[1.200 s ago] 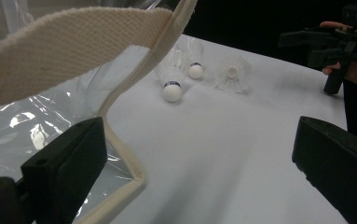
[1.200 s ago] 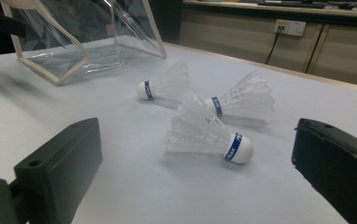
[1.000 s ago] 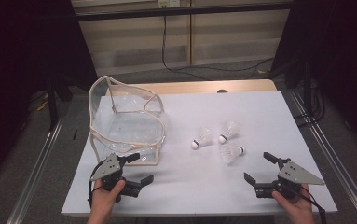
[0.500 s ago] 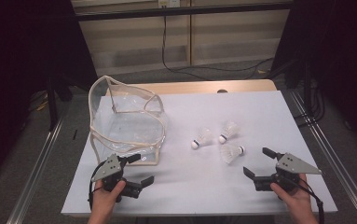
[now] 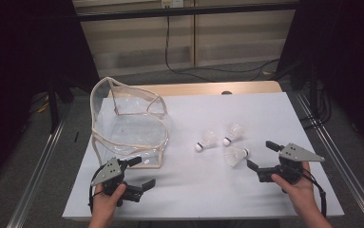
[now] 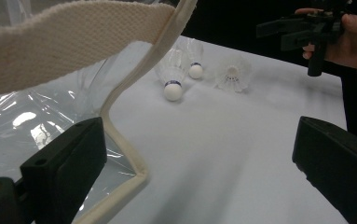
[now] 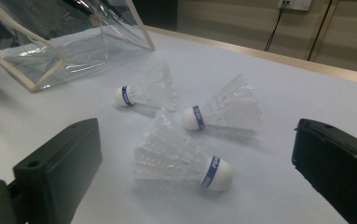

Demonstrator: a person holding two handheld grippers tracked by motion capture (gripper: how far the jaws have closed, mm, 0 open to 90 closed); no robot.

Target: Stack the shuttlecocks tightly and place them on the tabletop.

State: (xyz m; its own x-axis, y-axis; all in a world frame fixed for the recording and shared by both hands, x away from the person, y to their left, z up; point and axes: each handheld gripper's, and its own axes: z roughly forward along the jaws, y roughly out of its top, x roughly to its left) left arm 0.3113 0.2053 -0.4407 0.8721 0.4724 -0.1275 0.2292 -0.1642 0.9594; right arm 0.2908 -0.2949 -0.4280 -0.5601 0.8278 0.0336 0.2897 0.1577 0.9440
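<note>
While you are holding both tools low over the near edge of the white table (image 5: 265, 109), the high view is showing your left gripper (image 5: 139, 172) sitting just in front of the clear plastic bag (image 5: 127, 123), its jaws spread wide and holding nothing. Your right gripper (image 5: 261, 155) is hovering at the near right, jaws equally wide apart and empty, pointing toward three shuttlecocks. The nearest shuttlecock (image 5: 236, 155) is lying just beside that gripper, its cork tip facing right. Two more are lying behind it: the left shuttlecock (image 5: 205, 142) and the far shuttlecock (image 5: 233, 134), each on its side with the cork pointing left. All three are lying on the table, outside the bag.

In the left gripper view, you are looking along your open jaws with the bag's cream fabric trim (image 6: 120, 98) running between them, close to the left-hand jaw. The bag's clear wall is gleaming at the left. Beyond it the three shuttlecocks are clustering on the table, and your right hand is holding its gripper at the top right.

In the right gripper view, the nearest shuttlecock (image 7: 181, 156) is lying on its side between your wide-open jaws, touching neither, blue band and cork toward the right. The other two are lying just behind it, and the bag (image 7: 69, 42) is standing at the top left.
</note>
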